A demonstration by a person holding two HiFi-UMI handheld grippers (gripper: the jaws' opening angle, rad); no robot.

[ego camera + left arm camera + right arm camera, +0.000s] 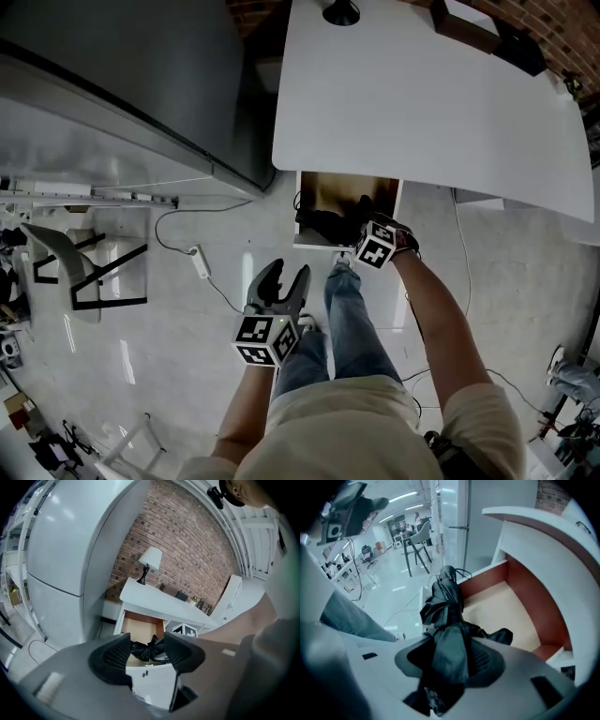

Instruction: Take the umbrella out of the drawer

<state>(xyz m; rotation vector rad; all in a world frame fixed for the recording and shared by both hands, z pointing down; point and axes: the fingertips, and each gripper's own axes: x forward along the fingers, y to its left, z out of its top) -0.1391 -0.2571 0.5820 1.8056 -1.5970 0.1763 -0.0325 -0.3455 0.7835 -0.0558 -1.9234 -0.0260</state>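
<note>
A black folded umbrella (328, 225) lies at the front of an open wooden drawer (339, 187) under a white desk. My right gripper (360, 228) reaches down into the drawer. In the right gripper view its jaws are shut on the umbrella (447, 616), whose bunched fabric fills the gap at the right gripper (450, 657) and stands up past the pads. My left gripper (286, 277) hangs open over the floor in front of the drawer, holding nothing. In the left gripper view the left gripper (146, 644) frames the umbrella (149, 649) and the drawer front (150, 679) from a distance.
The white desk top (431, 103) overhangs the drawer, with a lamp (150, 559) on it against a brick wall. A tall grey cabinet (122, 75) stands to the left. A cable and power strip (199, 262) lie on the floor near a chair (66, 253). The person's legs (347, 319) stand by the drawer.
</note>
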